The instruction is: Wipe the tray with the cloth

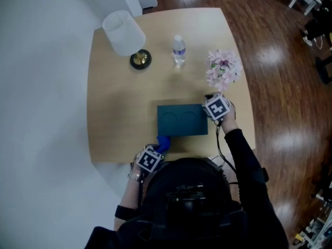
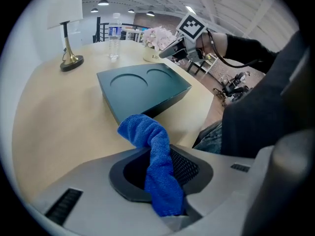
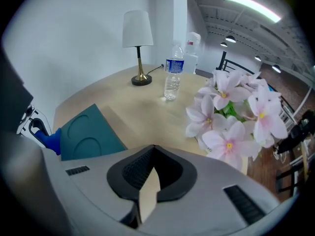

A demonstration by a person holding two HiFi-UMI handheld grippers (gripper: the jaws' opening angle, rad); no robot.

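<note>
**A:** Where did the tray sit when you looked?

**B:** On the pale wooden table (image 1: 116,123), toward the person's edge. It was a dark teal tray (image 1: 182,120) with its long axis running nine to three o'clock across the person. It had two round recesses side by side on top, and nothing lay on it.

**A:** And the cloth?

**B:** Clamped in the left gripper (image 2: 160,156). The blue cloth (image 2: 147,132) ran up between the jaws, pinched there. Its loose end flopped forward just beside the tray's near-left corner. Whether it touched the corner I couldn't tell.

**A:** So which way would the wipe have to go?

**B:** From that gripper the tray lay at about one o'clock, close by. I'd judge the cloth needed lifting onto the top, then dragging along the long axis toward three o'clock. The left hand was the one placed for it.

**A:** The right one?

**B:** The right gripper (image 3: 153,149) hung just beside the tray's far-right corner. Its jaws were closed tip to tip on nothing, and the tray lay at its nine o'clock. It might steady the tray, I'd guess.

**A:** Count it for me.

**B:** One table and one tray. One white-shaded lamp (image 1: 123,32) at eleven o'clock from the tray, and one bunch of pink flowers (image 1: 223,69) at one. One water bottle (image 1: 179,50) at twelve, between them. One cloth. Two grippers.
</note>
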